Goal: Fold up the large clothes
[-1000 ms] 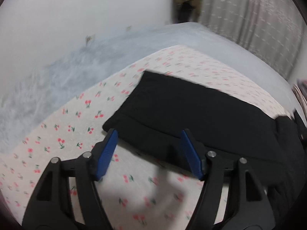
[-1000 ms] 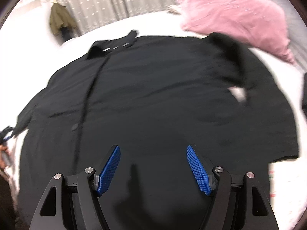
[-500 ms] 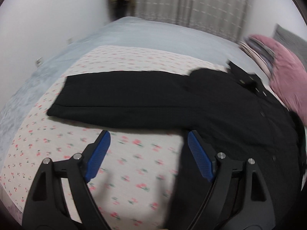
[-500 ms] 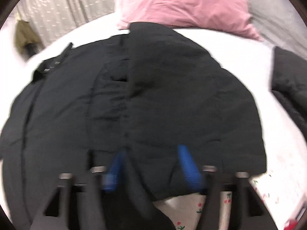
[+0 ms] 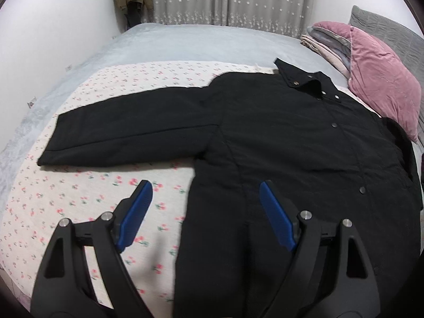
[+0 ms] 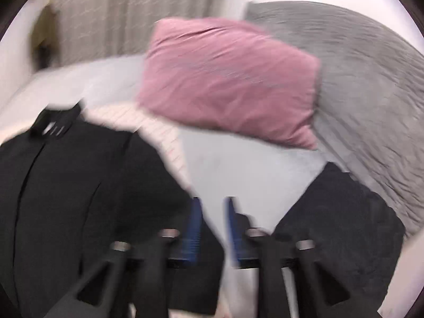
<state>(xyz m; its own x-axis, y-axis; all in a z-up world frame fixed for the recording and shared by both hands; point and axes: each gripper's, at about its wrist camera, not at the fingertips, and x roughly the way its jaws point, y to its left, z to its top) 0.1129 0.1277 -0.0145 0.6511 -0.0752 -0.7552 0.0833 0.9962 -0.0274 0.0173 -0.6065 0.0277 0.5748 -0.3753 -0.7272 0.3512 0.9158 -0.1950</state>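
Lying flat on the bed, over a cherry-print sheet (image 5: 79,185), is catalogued one black snap-front coat (image 5: 291,137), collar (image 5: 299,75) toward the pink pillow (image 5: 381,79).

Item, near sleeve (image 5: 127,137): seen stretched straight out from the coat body, away from the pillow, not yet folded in. The far side of the coat appears already turned over the body, though blur in the right wrist view leaves this uncertain.

Item, left gripper (image 5: 205,213): held wide, nothing between the pads, hovering over the coat's side edge below the armpit, on the hem side of the sleeve.

Item, right gripper (image 6: 212,224): narrow gap between the pads, jaws lately opening, no cloth seen between them; placed over bare bedding between the coat and a second dark garment (image 6: 344,225) below the grey cushion (image 6: 371,92).

Risks noted:
- Thick padded cloth may be pinched in one layer only, so the sleeve would be dragged and the body skewed off line.
- The sheet may be caught with the coat edge, since the two lie touching under the left gripper.
- The folded far side may spring open if left unpressed.
- The second garment may be snagged by a low pass of the right gripper.
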